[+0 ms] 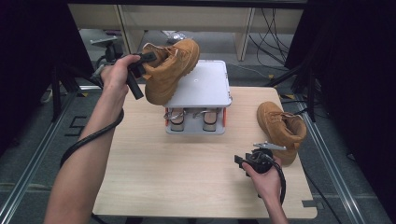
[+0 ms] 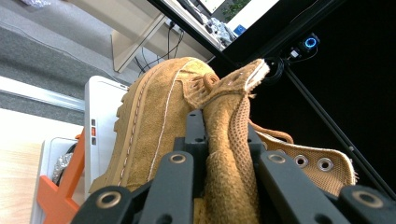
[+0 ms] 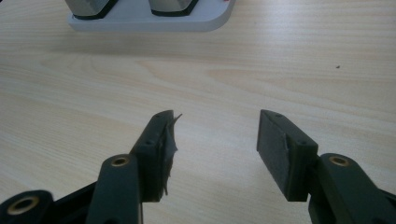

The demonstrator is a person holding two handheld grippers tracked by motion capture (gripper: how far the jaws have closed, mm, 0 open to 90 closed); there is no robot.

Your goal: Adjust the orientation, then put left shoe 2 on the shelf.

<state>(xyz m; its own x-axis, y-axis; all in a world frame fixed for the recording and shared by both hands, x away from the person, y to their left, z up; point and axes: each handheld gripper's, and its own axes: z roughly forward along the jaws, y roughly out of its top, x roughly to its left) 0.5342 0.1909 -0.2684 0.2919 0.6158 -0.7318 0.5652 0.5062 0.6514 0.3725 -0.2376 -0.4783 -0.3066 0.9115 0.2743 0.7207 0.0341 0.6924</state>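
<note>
A tan suede boot (image 1: 170, 70) hangs tilted in the air over the left edge of a white box-shaped device (image 1: 205, 86). My left gripper (image 1: 142, 63) is shut on the boot's tongue and collar. In the left gripper view the black jaws pinch the boot's tongue (image 2: 231, 140) between them. A second tan boot (image 1: 280, 128) lies on the wooden table (image 1: 196, 158) at the right. My right gripper (image 1: 243, 163) rests low near the table's front right, left of that boot. Its jaws stand open over bare wood in the right gripper view (image 3: 215, 135).
The white device has an orange-edged front with two round metal parts (image 1: 194, 119) under its lid. Behind the table stand pale shelving legs (image 1: 243, 32) and cables on the floor. Dark curtains flank both sides.
</note>
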